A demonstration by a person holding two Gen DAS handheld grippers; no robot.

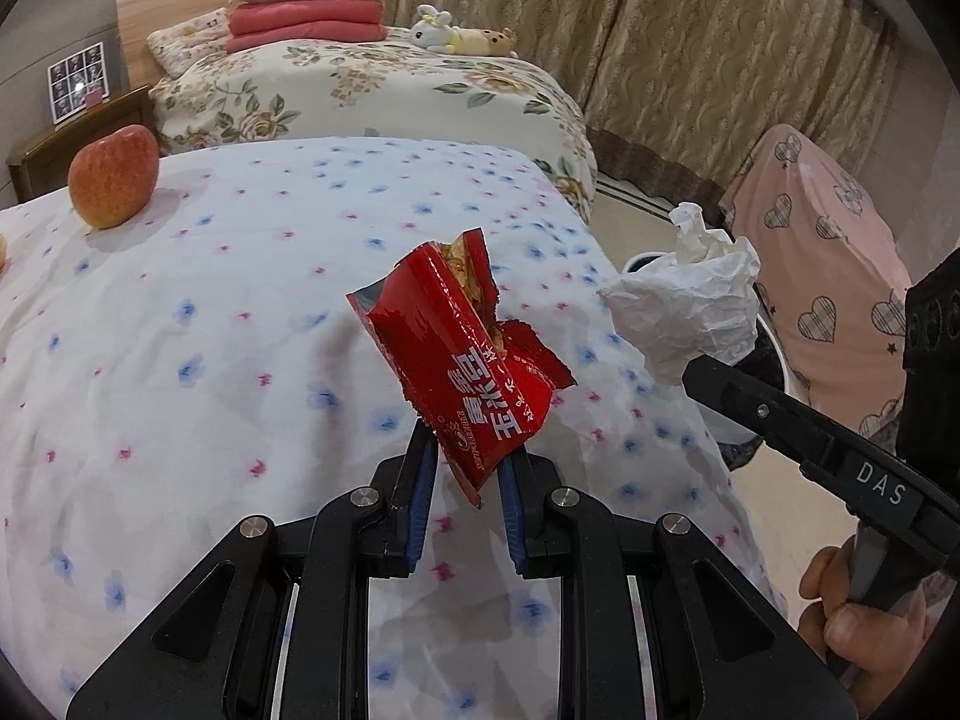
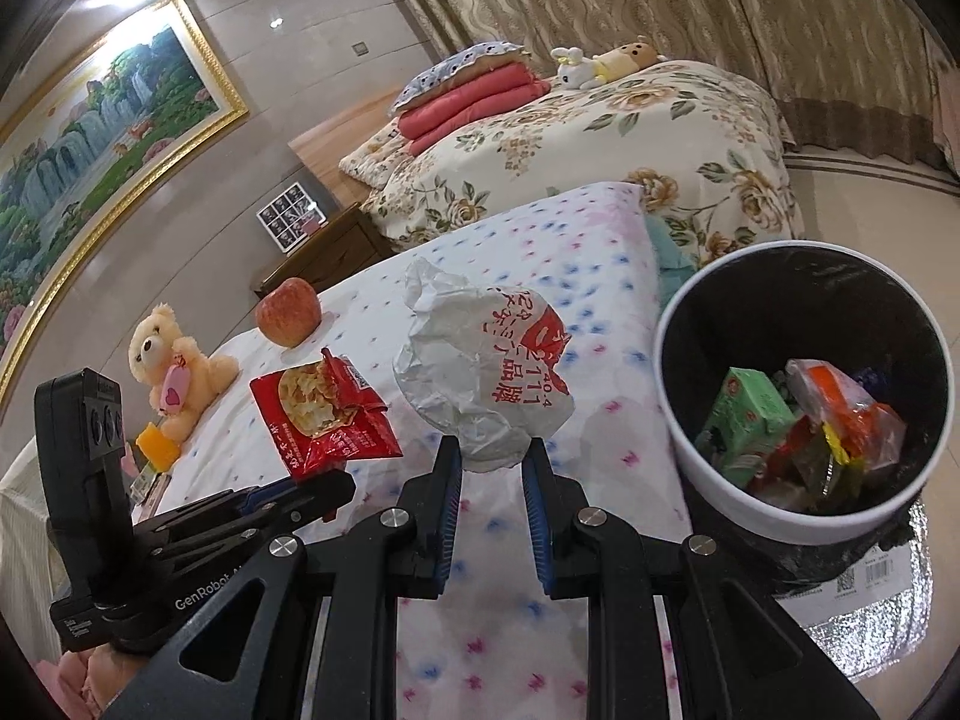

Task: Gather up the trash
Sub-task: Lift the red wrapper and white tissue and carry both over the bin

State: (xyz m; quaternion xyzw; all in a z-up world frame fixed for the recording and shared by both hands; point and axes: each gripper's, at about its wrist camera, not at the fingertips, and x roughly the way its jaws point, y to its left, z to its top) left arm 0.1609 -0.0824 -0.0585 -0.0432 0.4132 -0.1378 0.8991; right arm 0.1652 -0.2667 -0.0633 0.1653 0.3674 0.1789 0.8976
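My left gripper [image 1: 468, 450] is shut on a torn red snack wrapper [image 1: 465, 354] and holds it above the flowered table cover [image 1: 210, 330]. The wrapper also shows in the right wrist view [image 2: 327, 414]. My right gripper [image 2: 492, 456] is shut on a crumpled white paper wrapper [image 2: 480, 360] with red print, held above the table; it shows in the left wrist view [image 1: 684, 306] at the right. A white trash bin [image 2: 708, 456] with a black liner stands to the right of the table, holding several wrappers and a green carton [image 2: 750, 420].
A red apple [image 1: 114, 177] sits at the table's far left. A teddy bear [image 2: 174, 360] and a yellow block [image 2: 157, 445] sit further left. A bed [image 1: 372, 90] with folded blankets stands behind. A pink-covered object [image 1: 822, 252] stands right.
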